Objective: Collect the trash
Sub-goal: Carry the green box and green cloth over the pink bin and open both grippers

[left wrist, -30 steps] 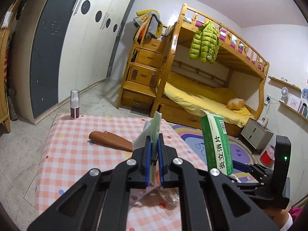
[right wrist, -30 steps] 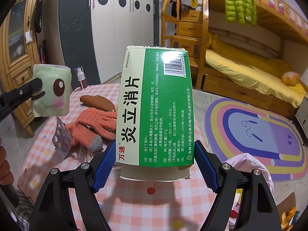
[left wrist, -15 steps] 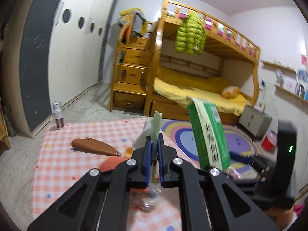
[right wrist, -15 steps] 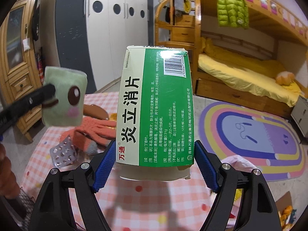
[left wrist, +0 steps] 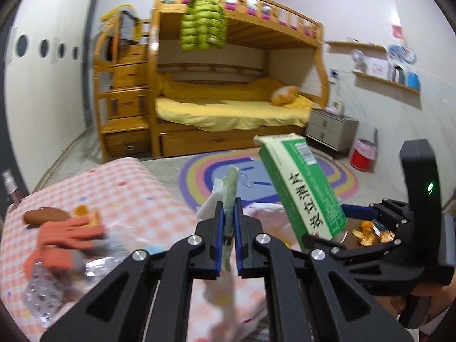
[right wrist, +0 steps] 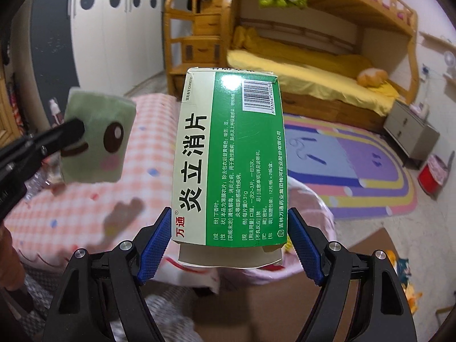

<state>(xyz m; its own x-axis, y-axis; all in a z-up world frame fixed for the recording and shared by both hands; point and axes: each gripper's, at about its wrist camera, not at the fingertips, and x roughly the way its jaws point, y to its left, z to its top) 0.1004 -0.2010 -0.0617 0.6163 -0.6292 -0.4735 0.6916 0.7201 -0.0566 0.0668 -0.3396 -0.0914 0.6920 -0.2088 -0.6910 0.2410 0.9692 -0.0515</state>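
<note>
Both pieces of trash are held over the counter's (left wrist: 136,188) right edge.
The medicine box (right wrist: 232,156) is pinched upright by the right tool (right wrist: 230,245), the green packet (right wrist: 95,139) by the left tool (left wrist: 228,228); a cardboard box (right wrist: 373,245), apparently the bin, lies below the right tool, which is nearer.

A home bedroom; wooden bunk bed (left wrist: 236,65), wardrobe (right wrist: 94,37), rainbow rug (right wrist: 356,171), nightstand (left wrist: 330,131).

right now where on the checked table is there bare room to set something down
The far side of the checked tablecloth beyond the orange glove is bare. The near left is crowded: glove, brown case, blister packs, wrappers.
</note>
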